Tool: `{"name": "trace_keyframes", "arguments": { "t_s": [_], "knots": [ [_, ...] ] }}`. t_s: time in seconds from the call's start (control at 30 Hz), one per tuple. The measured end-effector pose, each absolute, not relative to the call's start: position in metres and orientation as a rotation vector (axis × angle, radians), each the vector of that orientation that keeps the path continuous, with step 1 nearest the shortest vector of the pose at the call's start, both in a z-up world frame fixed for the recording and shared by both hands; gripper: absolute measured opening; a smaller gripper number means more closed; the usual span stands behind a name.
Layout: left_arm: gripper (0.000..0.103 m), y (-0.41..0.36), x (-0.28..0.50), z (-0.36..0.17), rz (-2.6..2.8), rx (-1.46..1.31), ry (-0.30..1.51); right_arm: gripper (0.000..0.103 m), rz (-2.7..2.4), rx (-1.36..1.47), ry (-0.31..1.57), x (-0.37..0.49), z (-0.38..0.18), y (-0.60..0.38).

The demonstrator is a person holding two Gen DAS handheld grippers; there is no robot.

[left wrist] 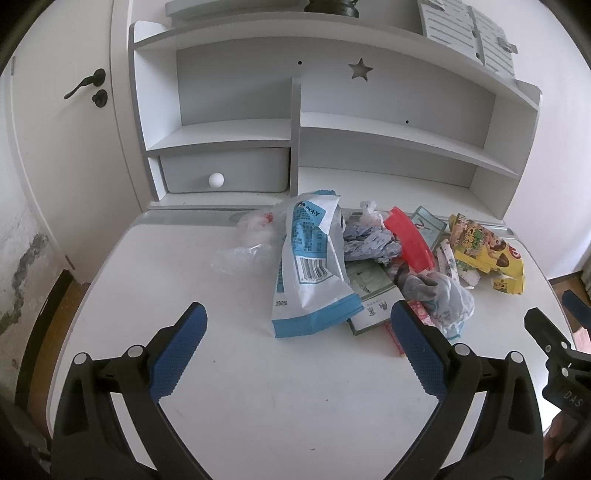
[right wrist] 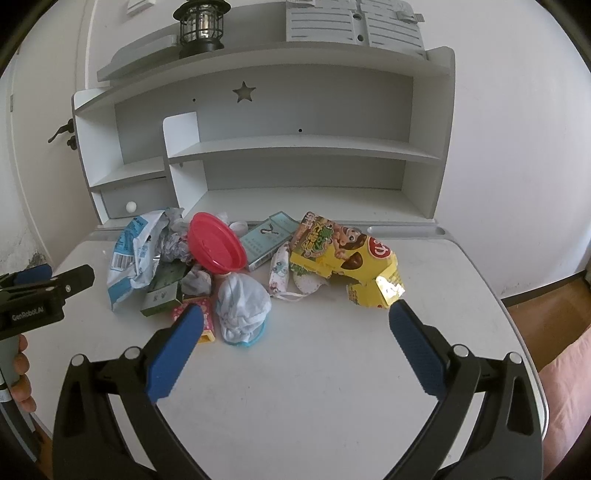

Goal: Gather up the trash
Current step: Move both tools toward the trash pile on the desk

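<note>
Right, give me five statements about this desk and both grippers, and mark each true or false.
1. The left gripper is open and holds nothing. True.
2. The right gripper is clamped on the yellow snack box. False: it is open, and the box lies on the desk.
3. The red lid sits in the trash pile. True.
4. The grey drawer is pulled out. False: it is closed.
5. A lantern stands on top of the shelf unit. True.
</note>
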State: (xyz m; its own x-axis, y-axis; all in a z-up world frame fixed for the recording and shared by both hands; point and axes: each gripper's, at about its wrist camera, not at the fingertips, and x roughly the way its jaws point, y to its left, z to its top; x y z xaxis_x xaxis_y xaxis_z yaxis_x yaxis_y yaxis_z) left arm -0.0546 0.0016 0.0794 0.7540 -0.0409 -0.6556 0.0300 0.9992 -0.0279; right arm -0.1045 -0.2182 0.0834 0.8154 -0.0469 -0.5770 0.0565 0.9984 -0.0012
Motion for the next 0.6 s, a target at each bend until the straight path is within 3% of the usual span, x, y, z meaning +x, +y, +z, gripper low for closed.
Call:
{"name": "trace_keyframes", "arguments": {
  "t_s": [0.6],
  "knots": [
    [0.097,0.001,-0.0524,0.0766,-0.038,-0.017,0.727,0.097,-0.056,0.031,0.637,-0.0981,0.08,-0.2224]
  ]
}}
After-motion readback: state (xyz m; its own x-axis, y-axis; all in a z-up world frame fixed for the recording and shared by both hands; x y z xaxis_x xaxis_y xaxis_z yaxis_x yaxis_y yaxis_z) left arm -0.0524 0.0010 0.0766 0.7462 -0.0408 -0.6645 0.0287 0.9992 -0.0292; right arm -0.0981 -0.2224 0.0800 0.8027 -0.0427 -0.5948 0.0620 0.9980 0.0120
